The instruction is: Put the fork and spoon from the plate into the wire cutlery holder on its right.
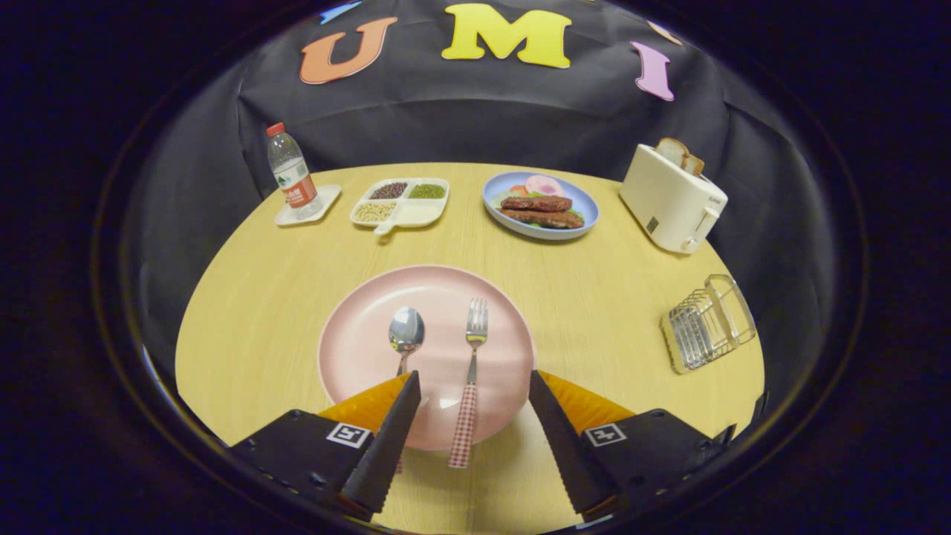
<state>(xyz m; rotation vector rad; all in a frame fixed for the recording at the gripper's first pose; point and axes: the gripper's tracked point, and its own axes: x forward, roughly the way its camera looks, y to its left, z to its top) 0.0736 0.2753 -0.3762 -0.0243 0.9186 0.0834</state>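
Your gripper [473, 386] sits low in the frame, jaws apart over the pink plate [356, 349]. The fork [470, 371] lies between them, the spoon [406, 334] just left. The wire holder [706, 323] stands at right on the table [617, 297].

Staged dining booth, black cloth wall [475, 119], round wooden table [609, 297], toaster [669, 200], plated food [540, 205]

Fork and spoon wait on the pink plate [356, 349] as I hold the gripper [473, 377] spread wide.

My fingers straddle the fork [471, 371]; the spoon [406, 333] lies at its 9 o'clock, handle under one fingertip. The wire cutlery holder [706, 323] sits on the table [609, 297] at the plate's 3 o'clock, well apart.
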